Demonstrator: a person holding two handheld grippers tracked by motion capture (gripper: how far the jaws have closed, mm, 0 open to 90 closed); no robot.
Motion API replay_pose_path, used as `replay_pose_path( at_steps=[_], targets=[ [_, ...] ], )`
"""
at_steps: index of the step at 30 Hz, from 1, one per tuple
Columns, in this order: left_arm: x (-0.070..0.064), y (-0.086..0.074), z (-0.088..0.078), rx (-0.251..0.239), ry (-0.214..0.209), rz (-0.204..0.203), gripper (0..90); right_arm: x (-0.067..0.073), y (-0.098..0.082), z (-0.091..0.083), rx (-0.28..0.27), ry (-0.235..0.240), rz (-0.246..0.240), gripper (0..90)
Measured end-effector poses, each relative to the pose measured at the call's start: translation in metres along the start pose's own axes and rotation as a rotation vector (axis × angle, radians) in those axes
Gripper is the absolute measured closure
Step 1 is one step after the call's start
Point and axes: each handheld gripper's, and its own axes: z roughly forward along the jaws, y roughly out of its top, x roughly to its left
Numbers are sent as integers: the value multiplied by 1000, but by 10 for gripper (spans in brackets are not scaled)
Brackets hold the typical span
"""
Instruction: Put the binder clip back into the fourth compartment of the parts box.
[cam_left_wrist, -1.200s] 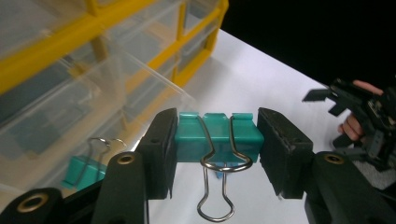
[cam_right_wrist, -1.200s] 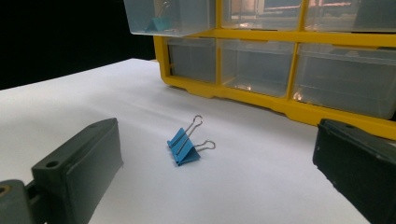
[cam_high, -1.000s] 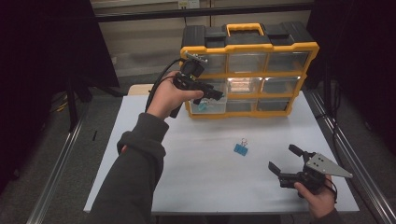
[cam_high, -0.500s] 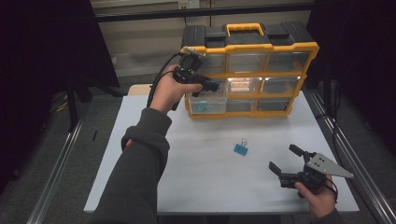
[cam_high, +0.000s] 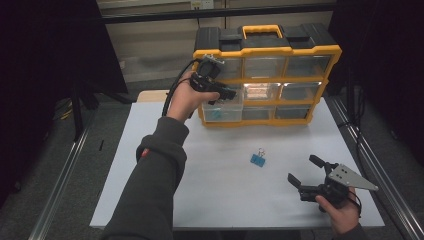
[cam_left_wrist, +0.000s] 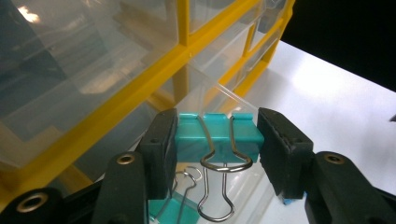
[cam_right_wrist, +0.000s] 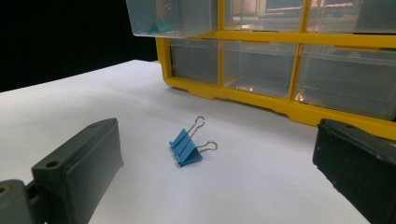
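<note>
Left gripper view: the left gripper (cam_left_wrist: 212, 140) has its jaws pinched on a teal binder clip (cam_left_wrist: 217, 135), wire handles hanging down, right over a pulled-out clear drawer (cam_left_wrist: 233, 95) of the yellow organizer (cam_high: 267, 75). Another teal clip (cam_left_wrist: 175, 207) already lies in that drawer. Judging by this, the step in hand is sorting clips into the drawer — next move likely calls for parting the jaws so the clip drops clear of the drawer's front lip, w/ the handles not snagging.

High view: the left hand (cam_high: 187, 97) sits at approx 11 o'clock on the white table (cam_high: 165, 190), tight against the organizer's left column; little room there. The right gripper (cam_high: 312, 177) rests at 4 o'clock, jaws spread wide, holding nothing, close to the table's near edge. A blue binder clip (cam_high: 258, 159) lies at table centre, well apart from both — open room all round, so it's probably the next pick.
</note>
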Motion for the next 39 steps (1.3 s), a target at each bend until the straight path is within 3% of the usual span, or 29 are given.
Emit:
replay_pose_path(
  at_steps=[1,2,3,5,8,12,15,22,25,27,32,39],
  targets=[
    [1,0,-1,1,5,12,500,0,0,0,0,0,0,6],
    [1,-1,0,-12,7,0,497,0,0,0,0,1,0,6],
    [0,-1,1,-34,7,-36,417,0,0,0,-2,0,0,6],
    [-1,-2,-1,-42,3,-71,376,0,0,-1,-2,2,0,6],
    [-4,-4,-6,-55,-1,-92,324,-1,0,0,-3,0,-3,6],
    [-11,-7,-11,-72,-28,-94,215,0,0,0,2,2,-2,6],
    [-20,-12,-17,-95,-76,-88,201,0,0,0,4,1,-1,6],
    [-39,-20,-23,-100,-117,-64,140,0,0,0,3,-2,-3,6],
    [-49,-28,-20,-108,-156,-53,134,0,0,0,1,-3,-5,6],
    [-59,-38,-15,-86,-174,-36,128,0,0,0,2,1,-8,6],
    [-68,-50,-5,-80,-216,-17,120,0,0,0,5,4,-4,5],
    [-78,-74,21,-46,-223,-34,105,0,0,1,1,0,-3,5]
  ],
)
